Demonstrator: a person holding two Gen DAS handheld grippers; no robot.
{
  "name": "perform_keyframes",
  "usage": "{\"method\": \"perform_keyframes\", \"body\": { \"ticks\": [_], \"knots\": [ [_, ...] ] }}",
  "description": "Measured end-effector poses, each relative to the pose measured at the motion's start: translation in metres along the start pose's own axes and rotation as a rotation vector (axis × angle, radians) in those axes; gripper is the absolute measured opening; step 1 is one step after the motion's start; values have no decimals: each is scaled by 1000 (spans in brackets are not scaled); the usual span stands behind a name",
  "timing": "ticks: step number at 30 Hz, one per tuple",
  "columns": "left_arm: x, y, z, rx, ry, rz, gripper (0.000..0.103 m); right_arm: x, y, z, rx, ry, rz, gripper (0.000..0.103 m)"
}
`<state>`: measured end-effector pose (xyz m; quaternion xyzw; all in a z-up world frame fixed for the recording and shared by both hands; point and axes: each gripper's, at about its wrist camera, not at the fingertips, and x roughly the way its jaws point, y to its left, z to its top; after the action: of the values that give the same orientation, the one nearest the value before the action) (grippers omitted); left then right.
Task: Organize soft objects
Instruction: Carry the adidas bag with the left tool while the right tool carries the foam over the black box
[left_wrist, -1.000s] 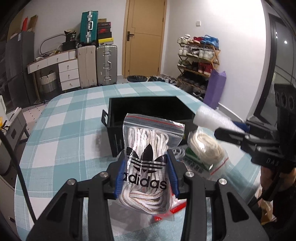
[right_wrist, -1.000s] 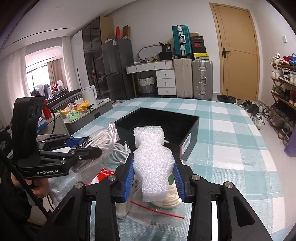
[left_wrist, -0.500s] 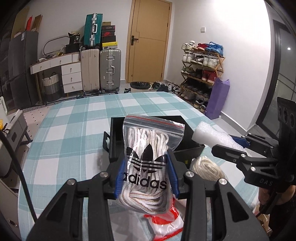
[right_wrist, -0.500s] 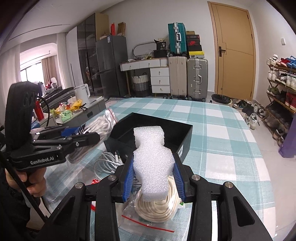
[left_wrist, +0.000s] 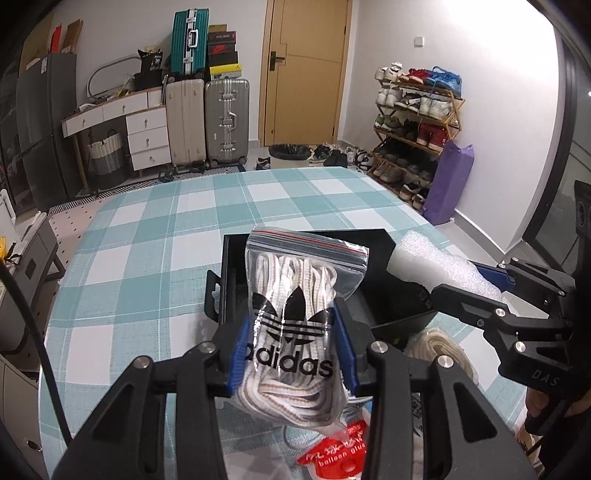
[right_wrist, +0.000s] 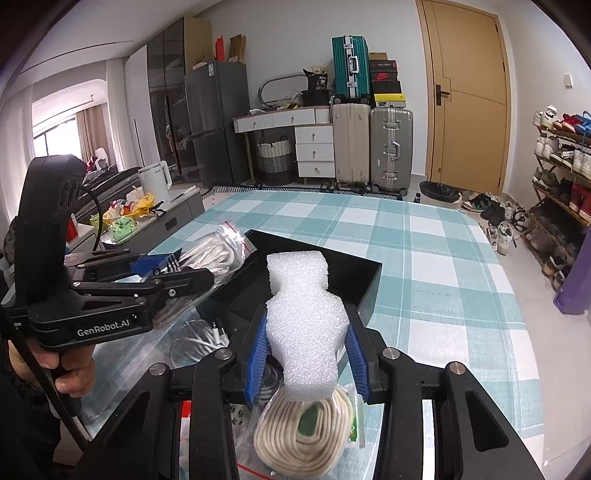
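A zip bag of white laces (left_wrist: 295, 328), judged light, limp and slippery in its film, is being pinched at its lower half by the left gripper (left_wrist: 291, 354) above the near edge of the black bin (left_wrist: 373, 236). A springy foam block (right_wrist: 306, 325) is being squeezed at its waist by the right gripper (right_wrist: 306, 360). A bagged rope coil (right_wrist: 306, 435) and a white cable (right_wrist: 195, 343) are lying below, crowding the bin's near side.
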<state>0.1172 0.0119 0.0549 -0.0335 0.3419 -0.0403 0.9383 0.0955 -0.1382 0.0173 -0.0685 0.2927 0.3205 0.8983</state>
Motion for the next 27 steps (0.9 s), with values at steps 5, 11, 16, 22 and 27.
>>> {"method": "perform_keyframes", "body": {
  "ticks": [5,11,16,22,27],
  "knots": [
    [13,4,7,-23,28,14,40,12,0,7,-8,16,1,39],
    [21,4,12,-7,34,31,40,23,2,14,-22,32,11,39],
    [27,2,17,7,46,31,40,32,2,17,-28,46,-6,39],
    [37,-1,21,28,66,28,41,45,-4,19,-26,65,-16,39],
    [44,-1,21,30,78,25,41,56,-7,19,-35,83,-21,39]
  ]
}}
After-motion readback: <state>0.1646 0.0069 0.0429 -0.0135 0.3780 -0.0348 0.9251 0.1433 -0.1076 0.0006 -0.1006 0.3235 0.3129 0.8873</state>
